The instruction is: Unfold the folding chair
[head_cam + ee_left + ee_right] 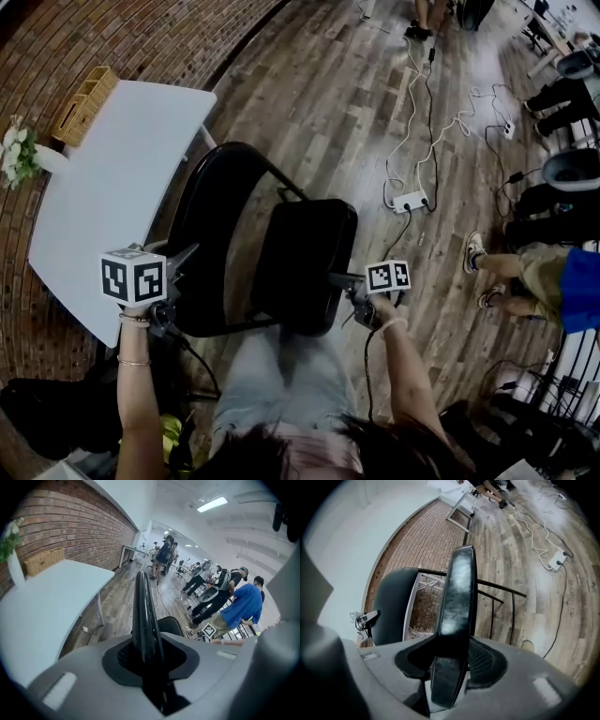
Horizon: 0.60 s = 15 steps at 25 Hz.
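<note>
A black folding chair stands on the wood floor in front of me. In the head view its rounded backrest [204,225] is on the left and its padded seat [307,264] is on the right. My left gripper [180,260] is shut on the backrest's edge, which runs up as a thin black blade [143,616] between the jaws of the left gripper [149,654]. My right gripper [339,280] is shut on the seat's side edge. That glossy seat edge [458,597] fills the gap of the right gripper [451,665]. The backrest [391,604] shows beyond it.
A white table [112,178] stands close on the left by the brick wall, with a wicker basket [82,103] and a flower vase [21,155] on it. A power strip with cables [410,201] lies on the floor ahead. A seated person's legs [511,267] are at the right.
</note>
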Available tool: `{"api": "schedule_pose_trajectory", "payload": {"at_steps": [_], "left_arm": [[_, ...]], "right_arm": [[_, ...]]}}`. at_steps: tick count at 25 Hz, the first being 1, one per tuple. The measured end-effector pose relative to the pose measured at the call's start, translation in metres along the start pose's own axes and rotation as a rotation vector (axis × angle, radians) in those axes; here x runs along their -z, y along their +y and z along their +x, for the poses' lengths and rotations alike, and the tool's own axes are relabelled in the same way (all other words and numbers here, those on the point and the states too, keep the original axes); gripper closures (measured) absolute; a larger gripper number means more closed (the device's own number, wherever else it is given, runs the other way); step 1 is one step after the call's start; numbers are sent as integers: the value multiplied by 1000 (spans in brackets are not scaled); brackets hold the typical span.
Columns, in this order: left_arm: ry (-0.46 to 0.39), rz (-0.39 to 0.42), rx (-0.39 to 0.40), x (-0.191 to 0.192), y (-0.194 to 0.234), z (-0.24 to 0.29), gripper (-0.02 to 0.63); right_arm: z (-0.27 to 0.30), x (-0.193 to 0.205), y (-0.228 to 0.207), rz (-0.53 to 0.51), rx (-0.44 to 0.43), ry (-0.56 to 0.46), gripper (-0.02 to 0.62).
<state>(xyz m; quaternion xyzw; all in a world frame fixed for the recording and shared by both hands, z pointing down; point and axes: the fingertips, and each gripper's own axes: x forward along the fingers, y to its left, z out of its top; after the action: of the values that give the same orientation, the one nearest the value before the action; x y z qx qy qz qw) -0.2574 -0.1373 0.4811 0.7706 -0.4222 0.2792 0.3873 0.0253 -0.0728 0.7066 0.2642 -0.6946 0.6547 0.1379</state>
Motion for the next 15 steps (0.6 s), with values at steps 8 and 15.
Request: {"api": "schedule_pose_trajectory", "payload": {"at_steps": [8, 15], "left_arm": [[-7, -7, 13, -1, 24, -1, 522], [-3, -11, 16, 1, 17, 3, 520]], "right_arm": [[0, 0, -6, 10, -8, -5, 410], [-7, 2, -15, 15, -18, 15, 410]]}}
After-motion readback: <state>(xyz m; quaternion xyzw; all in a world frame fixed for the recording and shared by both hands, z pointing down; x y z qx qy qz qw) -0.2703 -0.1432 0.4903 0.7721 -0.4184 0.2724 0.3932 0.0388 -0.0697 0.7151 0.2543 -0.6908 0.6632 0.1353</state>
